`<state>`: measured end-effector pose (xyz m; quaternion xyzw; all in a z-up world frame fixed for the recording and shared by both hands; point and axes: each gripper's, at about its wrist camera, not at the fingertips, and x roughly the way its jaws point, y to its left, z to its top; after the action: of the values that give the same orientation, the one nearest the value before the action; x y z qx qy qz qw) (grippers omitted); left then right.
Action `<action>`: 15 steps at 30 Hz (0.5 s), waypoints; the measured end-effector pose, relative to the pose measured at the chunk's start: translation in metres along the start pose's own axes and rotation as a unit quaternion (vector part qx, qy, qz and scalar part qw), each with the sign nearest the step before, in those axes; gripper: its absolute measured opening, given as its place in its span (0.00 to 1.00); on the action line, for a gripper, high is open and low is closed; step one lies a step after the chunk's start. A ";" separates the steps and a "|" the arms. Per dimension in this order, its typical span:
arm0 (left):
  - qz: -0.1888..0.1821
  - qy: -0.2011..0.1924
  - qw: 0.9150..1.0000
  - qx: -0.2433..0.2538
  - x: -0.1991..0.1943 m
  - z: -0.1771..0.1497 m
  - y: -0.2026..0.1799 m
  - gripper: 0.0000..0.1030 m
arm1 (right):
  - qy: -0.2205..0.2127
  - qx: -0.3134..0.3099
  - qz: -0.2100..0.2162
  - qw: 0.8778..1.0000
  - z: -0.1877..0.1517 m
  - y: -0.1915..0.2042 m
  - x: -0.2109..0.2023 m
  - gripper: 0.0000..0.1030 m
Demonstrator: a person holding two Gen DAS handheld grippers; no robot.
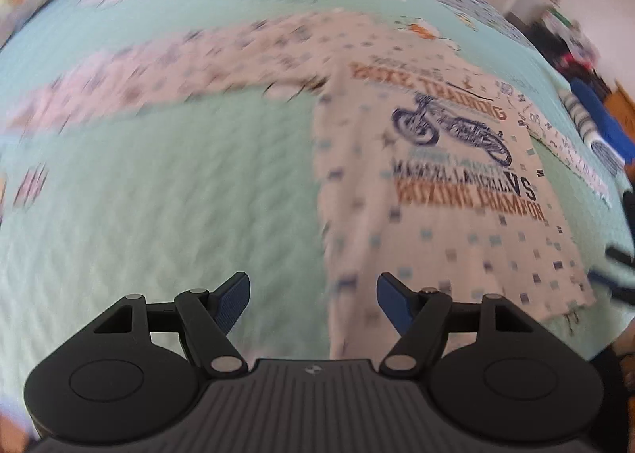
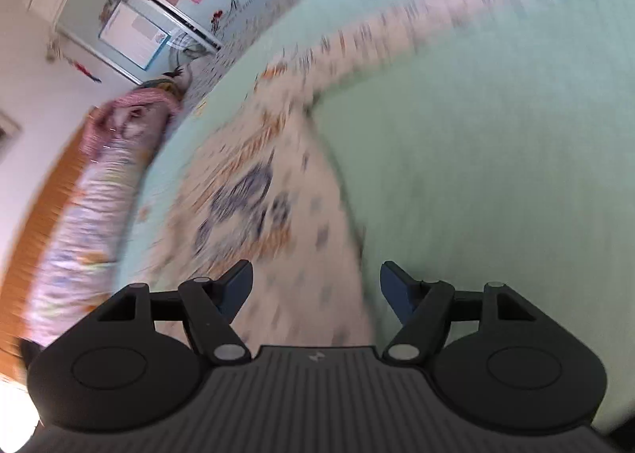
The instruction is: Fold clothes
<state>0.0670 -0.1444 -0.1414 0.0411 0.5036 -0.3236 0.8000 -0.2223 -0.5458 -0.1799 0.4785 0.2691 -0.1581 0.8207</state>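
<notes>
Two grippers: left gripper (image 1: 313,302) and right gripper (image 2: 316,291), jaws spread, gripping nothing.
Shirt (image 1: 436,175): flat on bed (image 1: 158,195), its side edge under the left gripper.

My bed cover (image 1: 158,175) has lots of bare room; only the flat shirt (image 1: 436,175) and pillow (image 2: 91,214) lie there.

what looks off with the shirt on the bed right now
The shirt lies print-up on the green bedspread, one long sleeve flung straight out sideways, not yet folded in. Both grippers, left and right, are open and empty.
</notes>
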 end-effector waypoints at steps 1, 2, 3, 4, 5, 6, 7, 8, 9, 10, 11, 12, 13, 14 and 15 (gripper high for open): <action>-0.002 -0.001 1.000 -0.013 -0.004 -0.006 0.003 0.71 | 0.006 0.019 0.002 1.000 -0.010 -0.004 -0.005 0.70; -0.007 0.000 1.000 -0.025 -0.006 -0.012 0.005 0.71 | 0.006 0.034 0.001 0.999 -0.017 -0.008 -0.008 0.70; -0.015 0.003 0.999 -0.036 -0.007 -0.018 0.007 0.71 | 0.005 0.047 0.007 0.999 -0.022 -0.012 -0.011 0.70; -0.018 0.007 0.999 -0.047 -0.006 -0.023 0.008 0.71 | 0.003 0.060 0.013 0.998 -0.028 -0.015 -0.013 0.70; -0.017 0.011 0.998 -0.057 -0.005 -0.028 0.009 0.71 | -0.001 0.073 0.016 0.997 -0.032 -0.018 -0.014 0.70; -0.016 0.011 0.998 -0.061 -0.004 -0.031 0.008 0.71 | -0.003 0.085 0.019 0.996 -0.034 -0.019 -0.014 0.70; -0.014 0.008 0.998 -0.062 -0.004 -0.034 0.007 0.71 | -0.004 0.097 0.022 0.995 -0.037 -0.020 -0.015 0.70; -0.012 0.005 0.998 -0.062 -0.004 -0.037 0.006 0.72 | -0.006 0.106 0.024 0.994 -0.039 -0.021 -0.015 0.70; -0.011 0.002 0.998 -0.065 -0.004 -0.039 0.005 0.73 | -0.010 0.116 0.027 0.993 -0.041 -0.022 -0.016 0.70; -0.013 0.000 0.997 -0.072 -0.002 -0.039 0.005 0.78 | -0.014 0.126 0.029 0.991 -0.044 -0.024 -0.017 0.70; -0.016 0.000 0.996 -0.083 -0.001 -0.038 0.006 0.83 | -0.019 0.137 0.032 0.990 -0.046 -0.026 -0.017 0.70; -0.019 -0.001 0.995 -0.097 0.001 -0.037 0.005 0.86 | -0.023 0.147 0.035 0.988 -0.047 -0.027 -0.015 0.70; -0.022 -0.002 0.995 -0.102 0.003 -0.034 0.003 0.89 | -0.028 0.157 0.038 0.987 -0.049 -0.028 -0.013 0.70; -0.027 -0.002 0.994 -0.103 0.006 -0.032 0.000 0.89 | -0.032 0.166 0.041 0.985 -0.050 -0.029 -0.011 0.70; -0.034 -0.004 0.994 -0.101 0.008 -0.029 -0.003 0.88 | -0.035 0.171 0.042 0.984 -0.050 -0.029 -0.009 0.70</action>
<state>0.0449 -0.1389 -0.1619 -0.0585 0.5313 -0.2982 0.7908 -0.2589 -0.5164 -0.2145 0.6168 0.1884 -0.1838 0.7418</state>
